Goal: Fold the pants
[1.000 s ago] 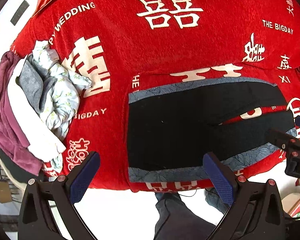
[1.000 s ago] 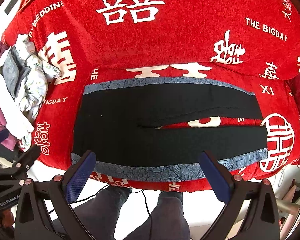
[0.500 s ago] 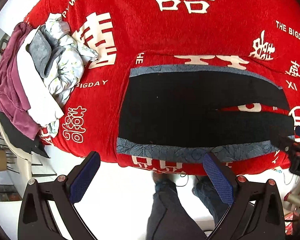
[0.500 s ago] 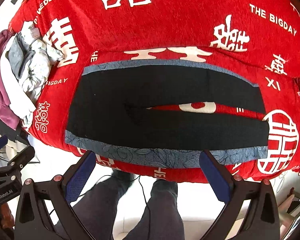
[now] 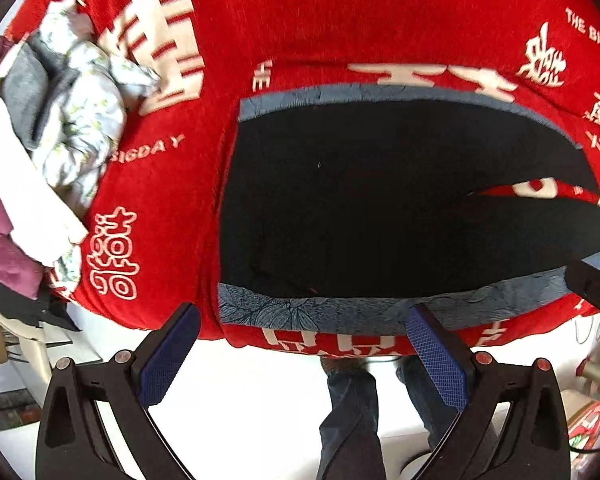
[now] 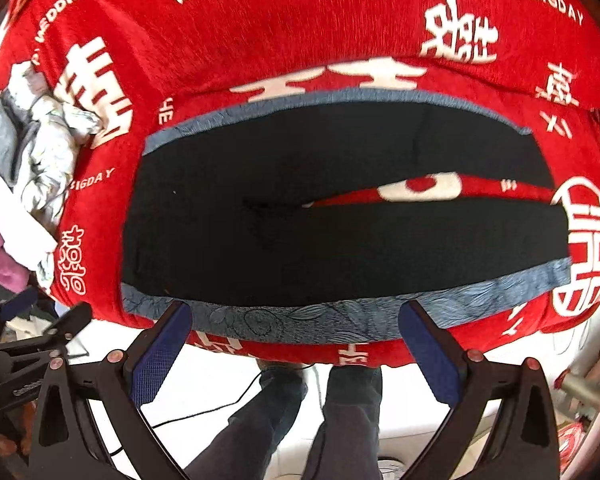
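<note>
Black pants [image 6: 340, 232] with grey-blue side bands lie flat on the red cloth [image 6: 300, 40] of the bench, waist to the left, legs slightly parted, the near band along the front edge. Likely faults: a pinch that also catches the red cloth and drags it along, or uneven lifting that skews the fold. Left hand-held gripper [image 5: 300, 354] and right hand-held gripper [image 6: 296, 346] both hover just off the front edge, fingers spread wide and empty, aimed at the near band. A heap of clothes [image 5: 60, 128] sits well apart, left.
</note>
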{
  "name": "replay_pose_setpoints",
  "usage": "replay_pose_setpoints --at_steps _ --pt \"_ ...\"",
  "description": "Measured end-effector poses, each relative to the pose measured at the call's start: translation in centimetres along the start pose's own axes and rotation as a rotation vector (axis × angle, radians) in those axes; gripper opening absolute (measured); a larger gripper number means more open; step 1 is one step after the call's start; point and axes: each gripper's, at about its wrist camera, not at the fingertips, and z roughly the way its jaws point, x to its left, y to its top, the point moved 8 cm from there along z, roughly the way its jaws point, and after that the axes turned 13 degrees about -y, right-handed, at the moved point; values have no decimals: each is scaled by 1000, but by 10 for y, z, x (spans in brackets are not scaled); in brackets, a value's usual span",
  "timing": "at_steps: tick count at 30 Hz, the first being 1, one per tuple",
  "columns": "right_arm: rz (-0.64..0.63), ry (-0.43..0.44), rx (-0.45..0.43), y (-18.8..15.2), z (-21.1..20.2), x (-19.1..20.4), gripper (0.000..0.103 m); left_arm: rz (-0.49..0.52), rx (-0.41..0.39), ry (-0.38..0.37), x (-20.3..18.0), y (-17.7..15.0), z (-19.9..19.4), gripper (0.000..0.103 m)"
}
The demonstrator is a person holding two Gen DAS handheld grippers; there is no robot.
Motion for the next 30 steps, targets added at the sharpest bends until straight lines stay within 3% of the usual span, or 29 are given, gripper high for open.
replay_pose_setpoints --at_steps 5,10,13,16,18,19,22,25,28,30 --pt "29 48 21 -8 37 18 103 -17 14 -15 16 -2 44 103" --pt "50 95 40 -11 72 29 103 -83 -8 -80 28 -1 84 103" --pt "79 171 40 -12 87 34 103 -101 -27 -107 34 1 105 103" --pt "102 266 36 -18 103 38 96 -118 -37 -160 38 -1 124 103" --pt "122 372 69 -29 114 43 74 -143 -52 -233 41 -5 129 103" --pt "143 447 109 -39 121 46 72 -157 -63 -279 42 -7 129 103" --pt "218 555 171 -72 143 40 71 -183 -81 -368 47 -15 127 103" --pt "268 553 172 -99 169 20 71 -193 -79 -399 55 -25 128 103" --pt "331 555 155 -106 187 1 71 -218 -67 -418 60 -32 133 103" --pt "382 611 133 -100 194 -4 73 -243 -55 -435 62 -36 135 103"
